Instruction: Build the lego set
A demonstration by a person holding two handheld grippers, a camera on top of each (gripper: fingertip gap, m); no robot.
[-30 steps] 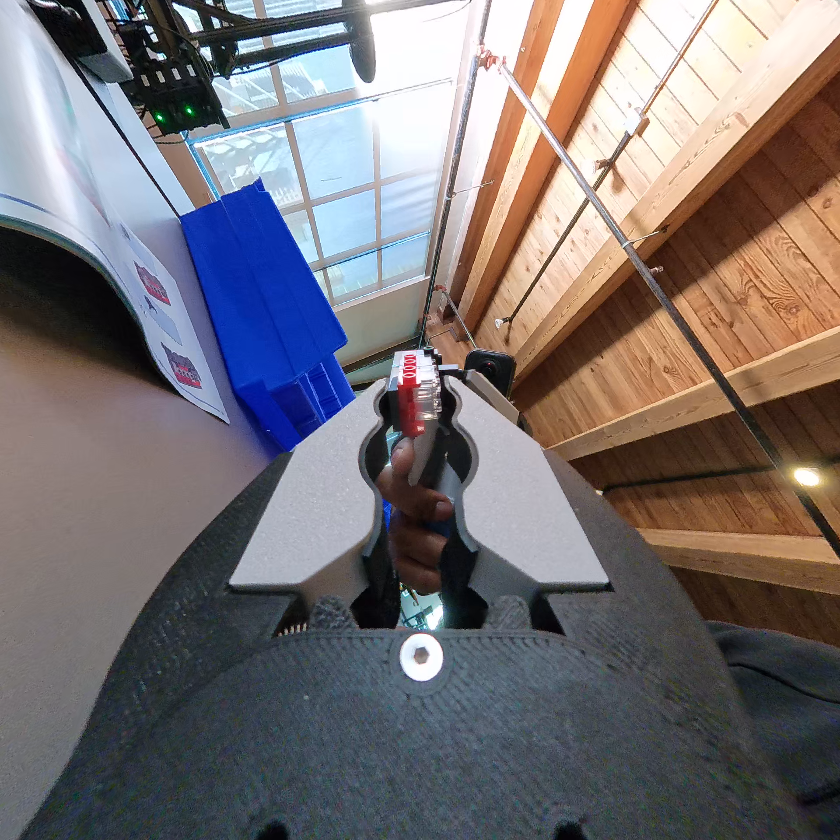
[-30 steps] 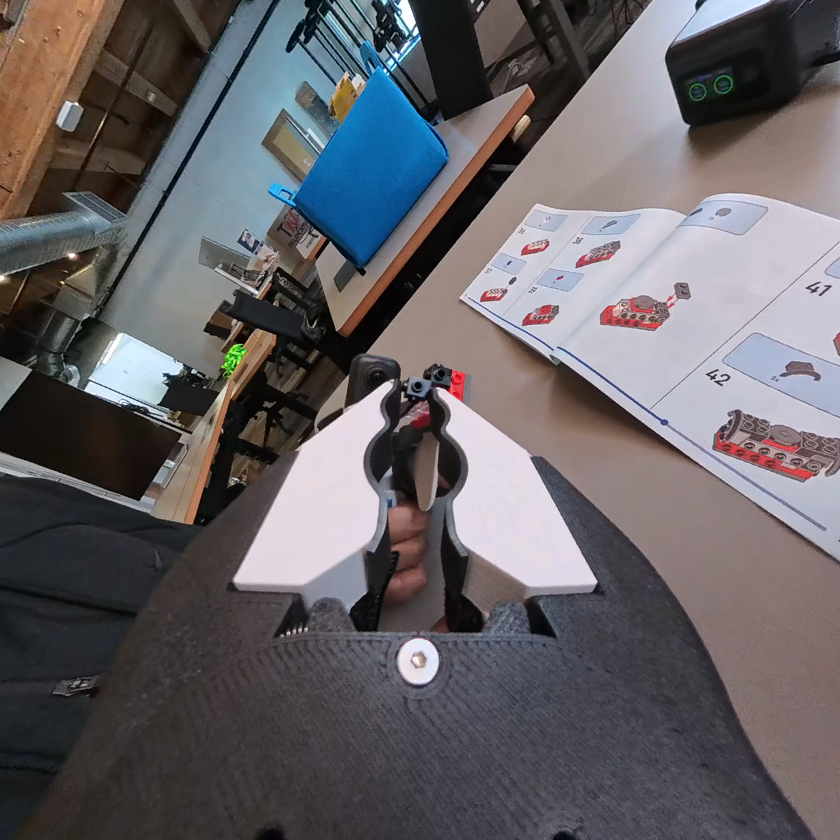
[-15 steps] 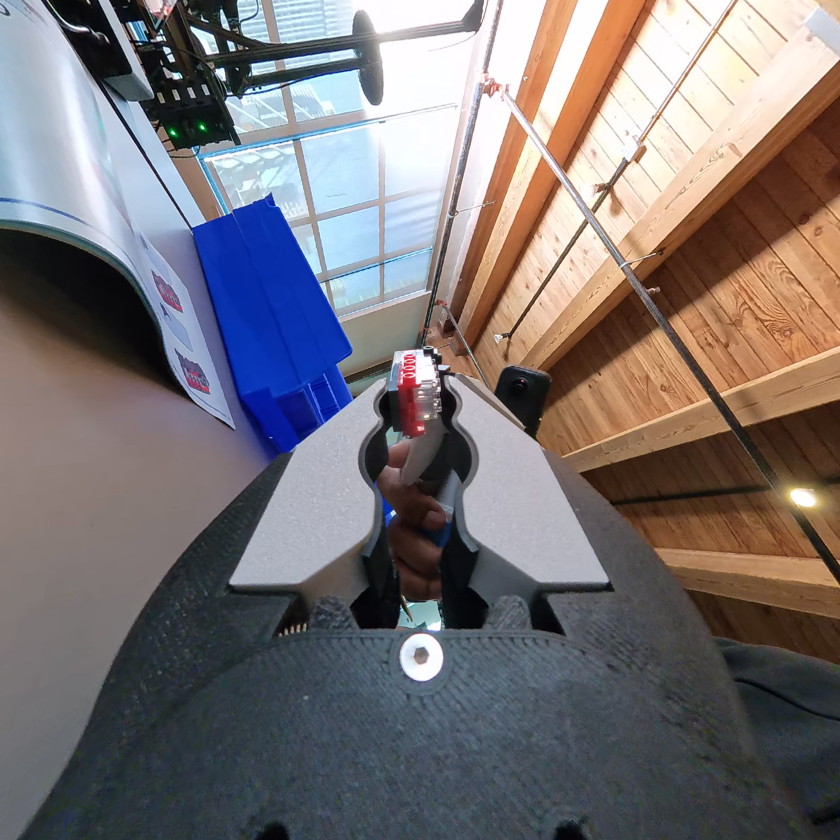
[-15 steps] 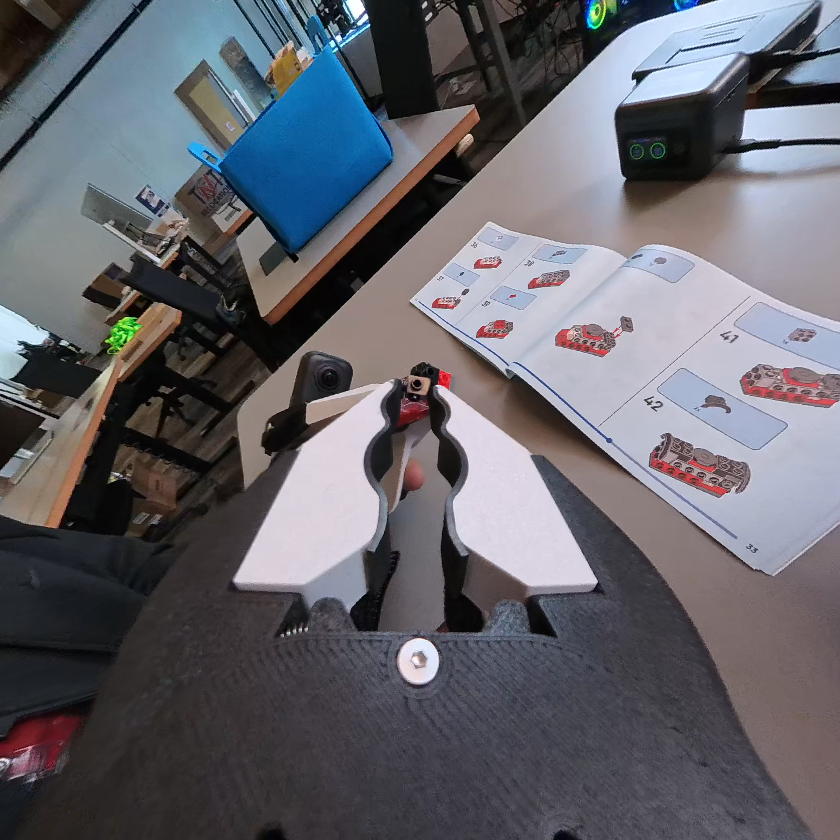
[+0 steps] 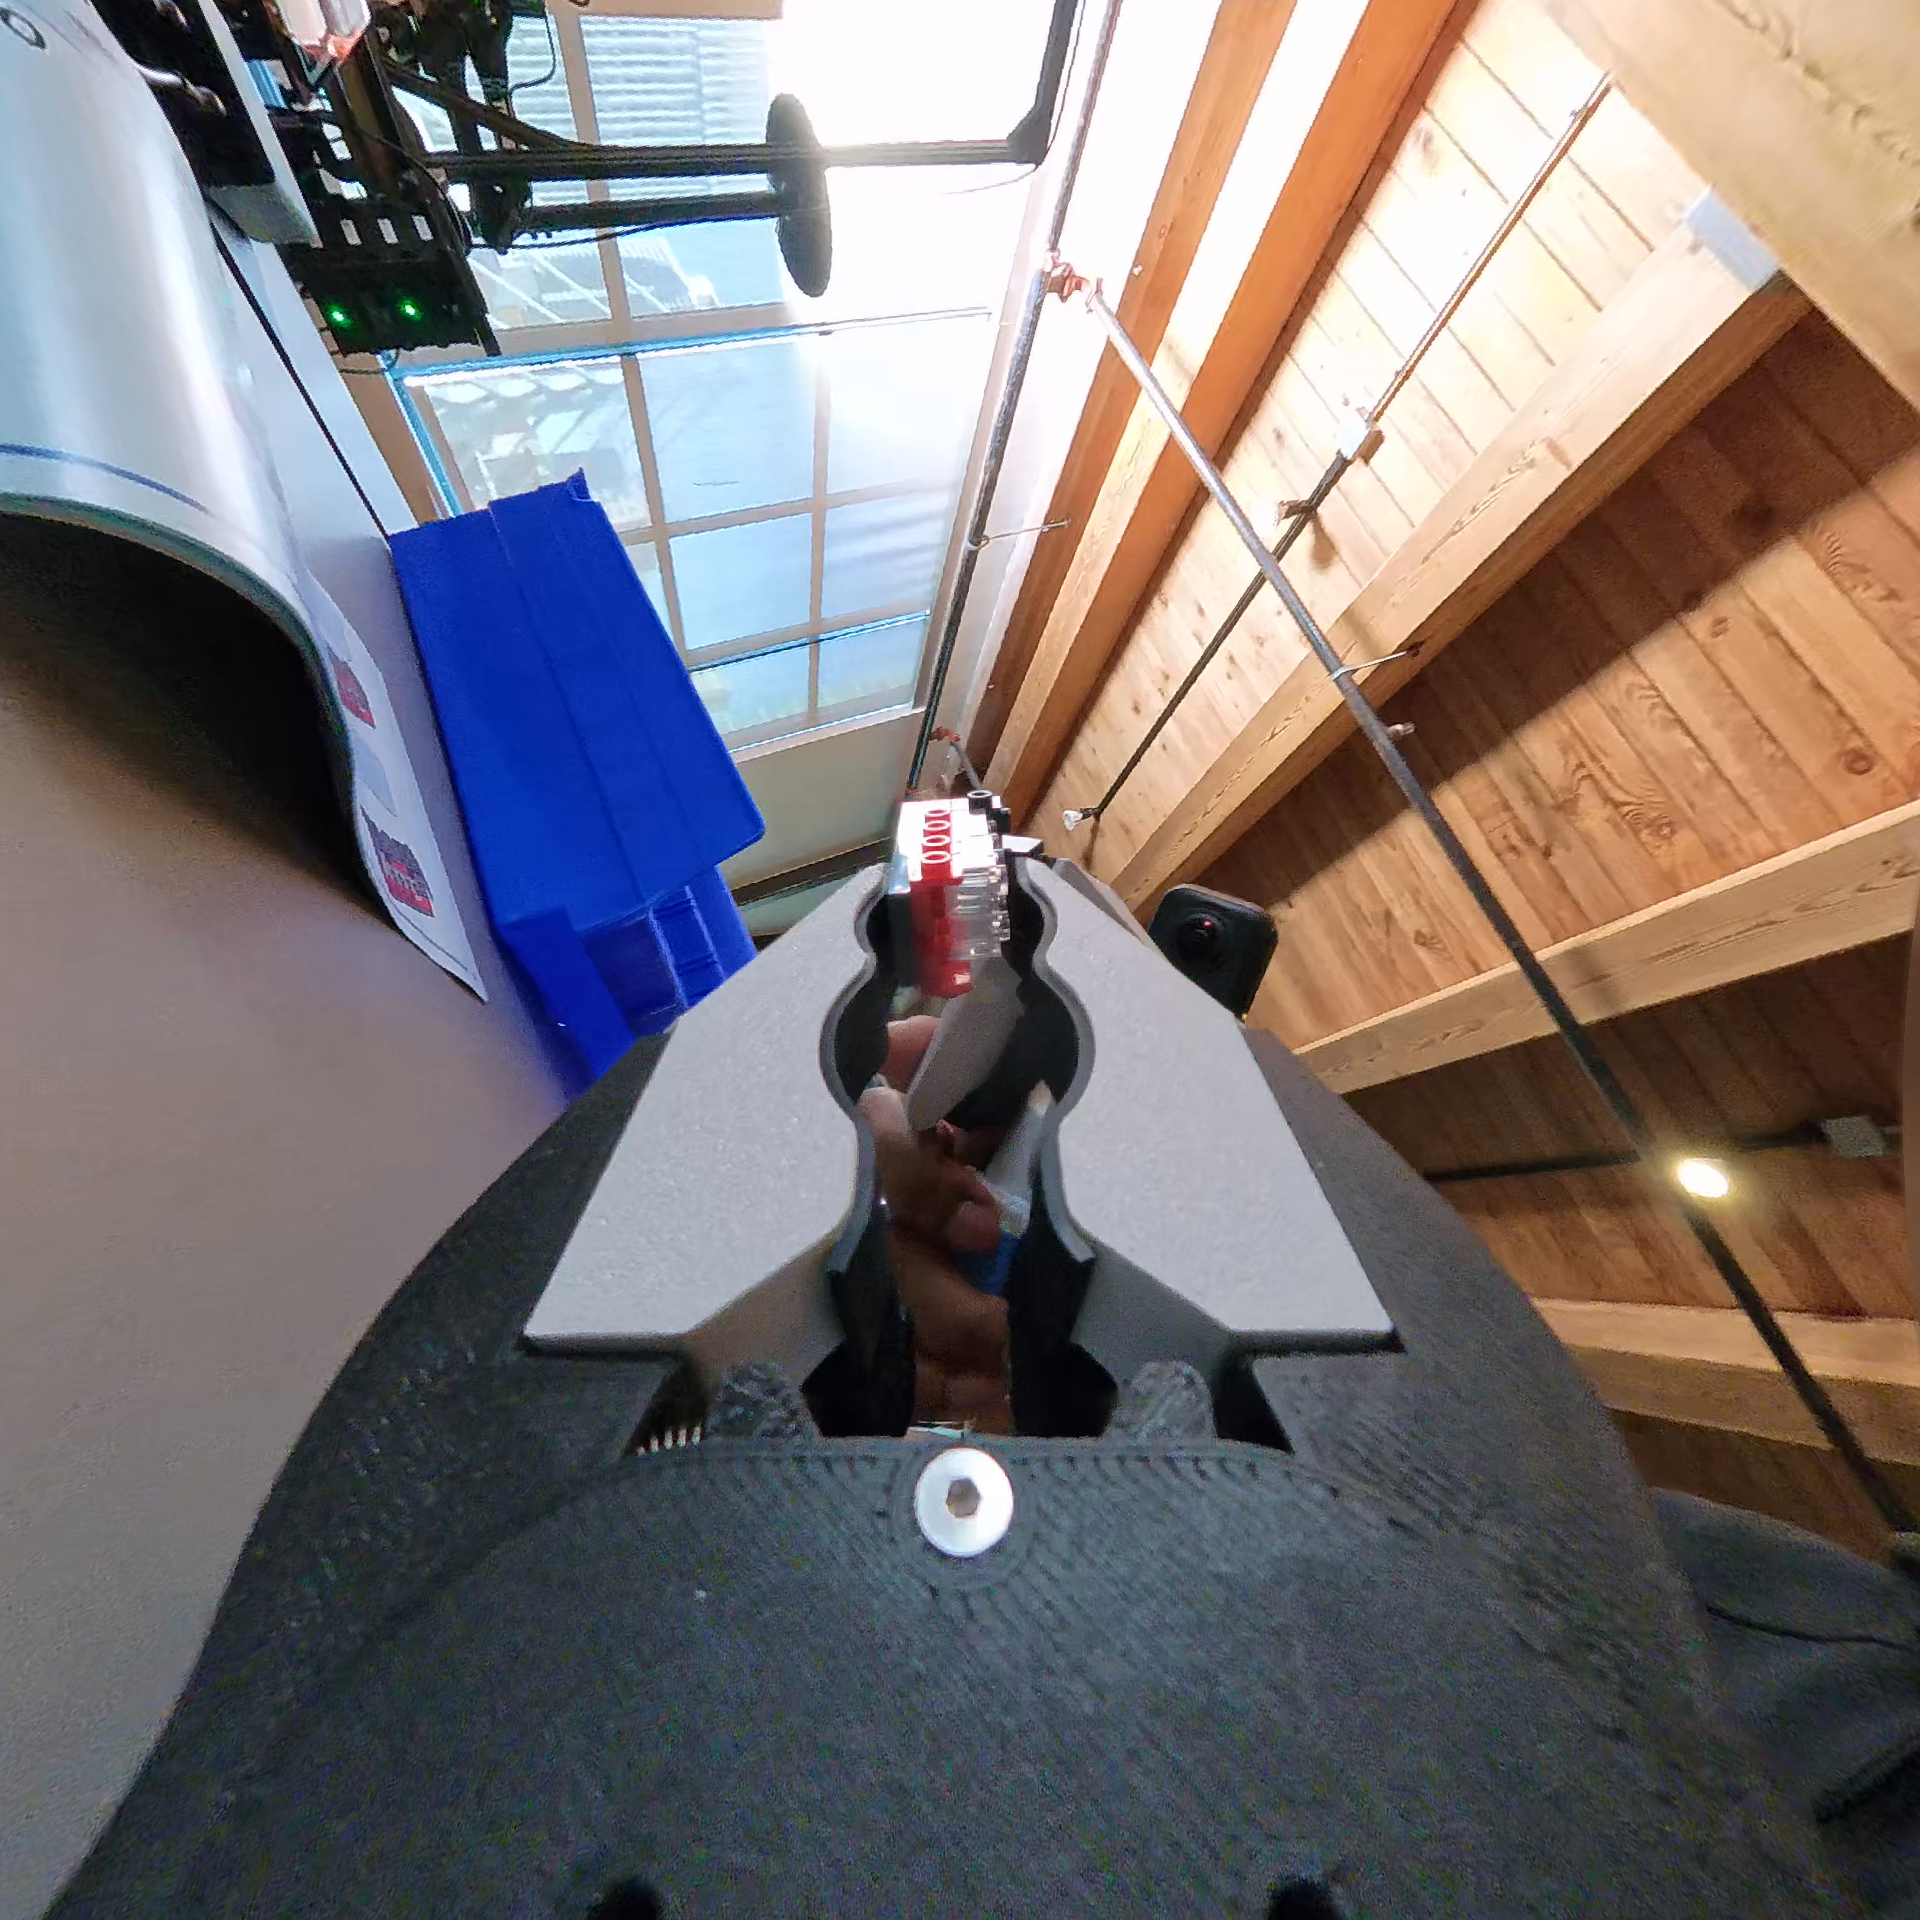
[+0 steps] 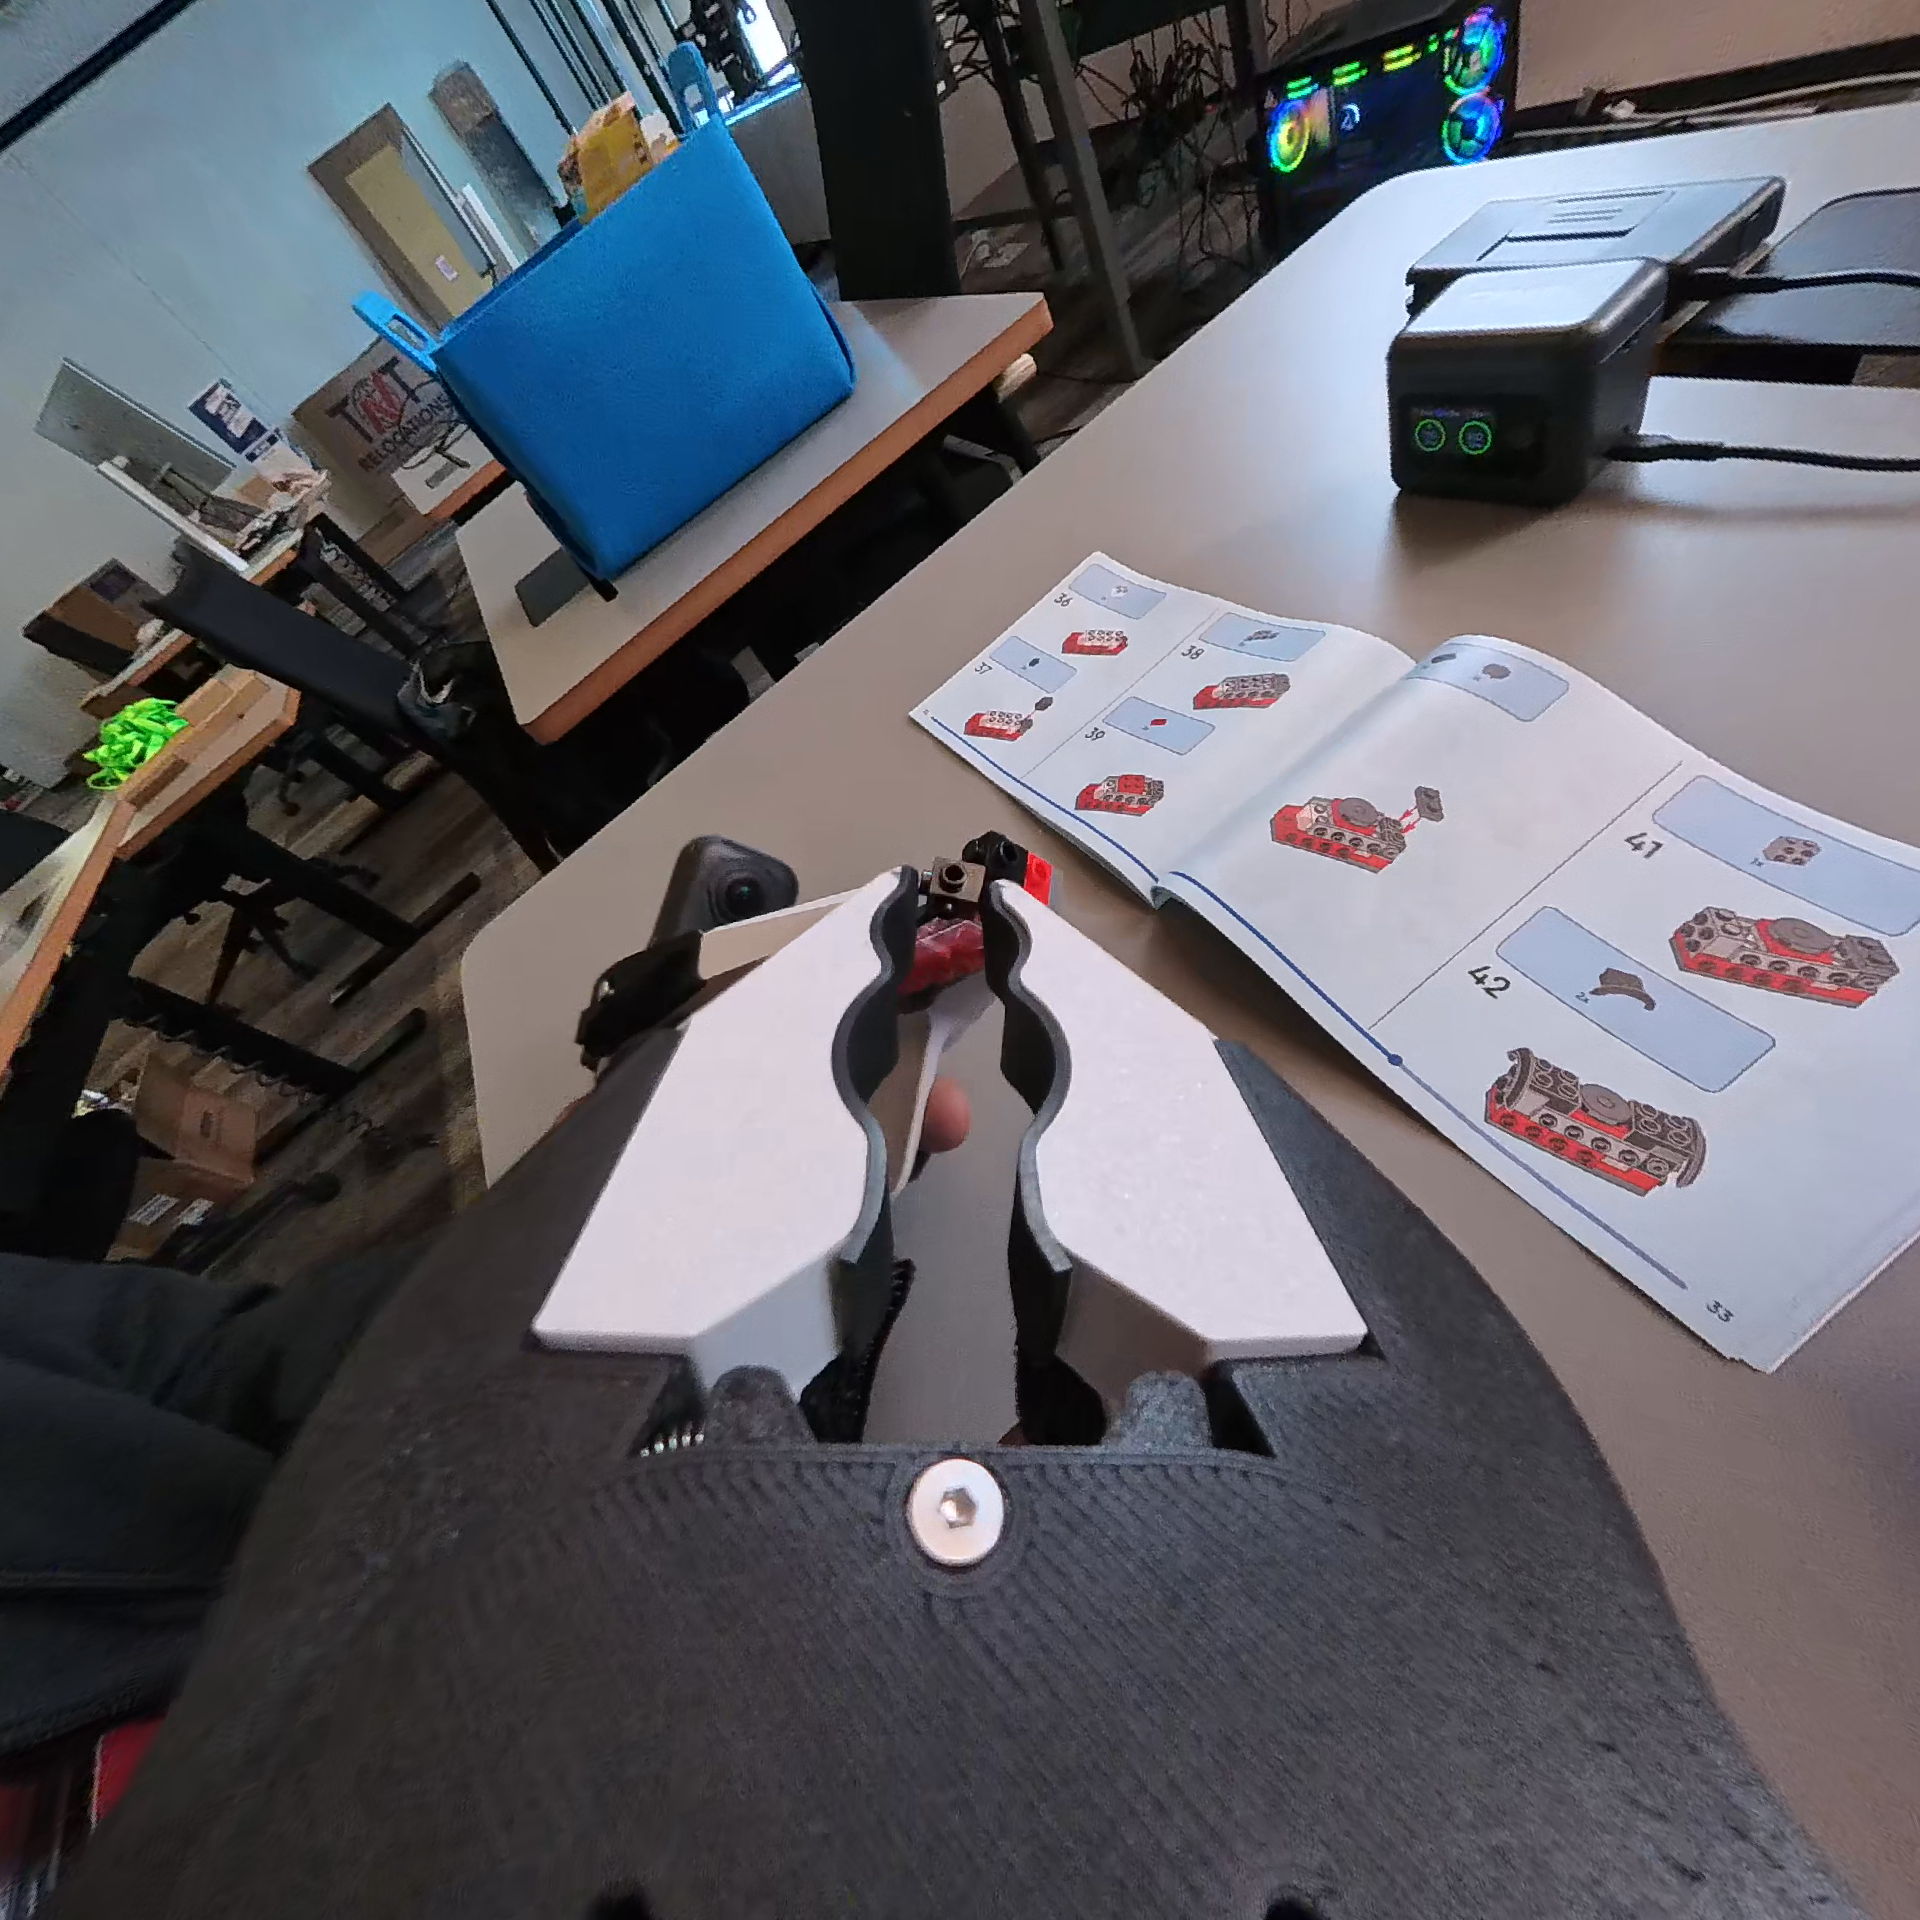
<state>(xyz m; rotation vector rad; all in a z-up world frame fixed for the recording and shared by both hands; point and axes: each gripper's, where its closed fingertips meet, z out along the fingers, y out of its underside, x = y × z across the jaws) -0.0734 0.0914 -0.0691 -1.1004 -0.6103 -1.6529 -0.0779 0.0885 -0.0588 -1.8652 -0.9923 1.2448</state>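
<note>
In the left wrist view my left gripper (image 5: 954,883) is shut on a small lego assembly (image 5: 940,904) of red and clear bricks, held in the air. One finger of the right gripper (image 5: 961,1049) shows through the gap between the left jaws, with a hand behind it. In the right wrist view my right gripper (image 6: 951,899) is shut on a small dark brick (image 6: 954,881), which sits against the red assembly (image 6: 940,951). A black piece (image 6: 995,854) pokes out past the tips. The two grippers meet tip to tip.
An open instruction booklet (image 6: 1455,883) lies on the grey table (image 6: 1247,499); its curved page also shows in the left wrist view (image 5: 156,416). A black box with green lights (image 6: 1507,416) stands at the back. A blue bin (image 5: 561,727) stands on the table. My left and right fingertips are right by each other.
The right wrist view has swung so that more of the table and booklet show. Both grippers stay shut and together at the assembly. The left view has tilted slightly.
</note>
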